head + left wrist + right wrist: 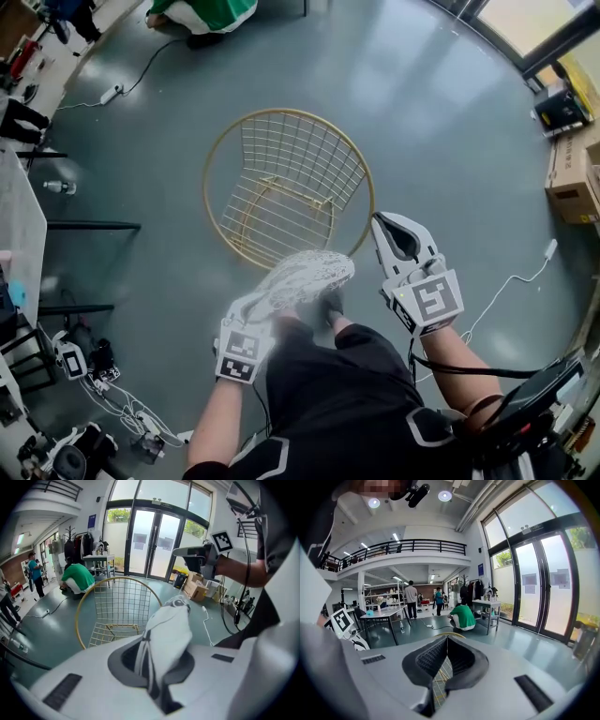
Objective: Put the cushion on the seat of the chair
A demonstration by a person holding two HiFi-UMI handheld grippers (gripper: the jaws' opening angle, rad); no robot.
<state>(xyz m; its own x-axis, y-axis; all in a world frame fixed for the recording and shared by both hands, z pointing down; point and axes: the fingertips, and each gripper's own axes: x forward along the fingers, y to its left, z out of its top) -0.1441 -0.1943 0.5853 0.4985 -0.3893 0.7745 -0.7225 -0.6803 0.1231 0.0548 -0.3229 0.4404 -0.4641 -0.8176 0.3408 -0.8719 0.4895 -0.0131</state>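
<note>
Head view: left gripper (251, 323) clamped on the near edge of the cushion (302, 277), which is over the chair (286, 178) rim. Right gripper (392, 230) beside it, not touching.
Left gripper view: cushion pinched between the jaws, projecting forward.
Right gripper view: jaws together, nothing held.

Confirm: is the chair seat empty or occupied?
Empty. The wire seat is bare; the cushion hangs clamped in the left gripper's jaws.

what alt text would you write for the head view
Seen from above, the person's left gripper clamps a white patterned cushion over the near rim of a gold wire chair on a grey floor. The right gripper, shut and empty, is beside it on the right.
</note>
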